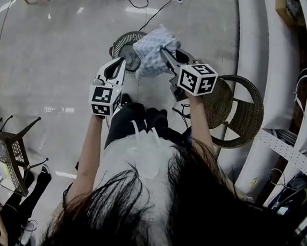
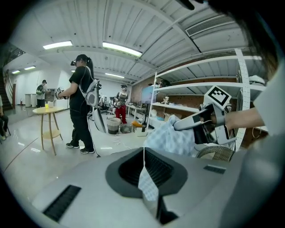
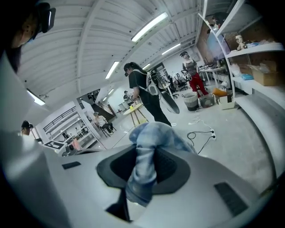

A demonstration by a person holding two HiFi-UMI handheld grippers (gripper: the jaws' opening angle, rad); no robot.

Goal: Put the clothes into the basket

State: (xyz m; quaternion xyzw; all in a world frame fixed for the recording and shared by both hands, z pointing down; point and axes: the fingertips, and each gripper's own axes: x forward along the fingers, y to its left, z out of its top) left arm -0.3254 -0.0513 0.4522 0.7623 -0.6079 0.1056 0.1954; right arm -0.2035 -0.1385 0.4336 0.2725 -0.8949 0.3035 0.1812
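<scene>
A light blue checked cloth (image 1: 154, 48) hangs bunched above the floor, held from both sides. My left gripper (image 1: 130, 63) is shut on a thin edge of the cloth (image 2: 148, 183). My right gripper (image 1: 164, 52) is shut on a thick fold of the cloth (image 3: 141, 171). In the left gripper view the right gripper (image 2: 178, 126) reaches in from the right, with the cloth's bulk (image 2: 171, 137) in front of it. A large brown wicker basket (image 1: 250, 110) stands on the floor just right of my right hand. Its rim (image 2: 217, 152) also shows low in the left gripper view.
A smaller round wicker piece (image 1: 124, 42) stands under the cloth. White shelving (image 1: 293, 155) runs along the right. A dark mesh stool (image 1: 1, 156) stands at the left, cables (image 1: 154, 6) lie at the far floor. A person in black (image 2: 82, 104) stands by a round table (image 2: 48, 111).
</scene>
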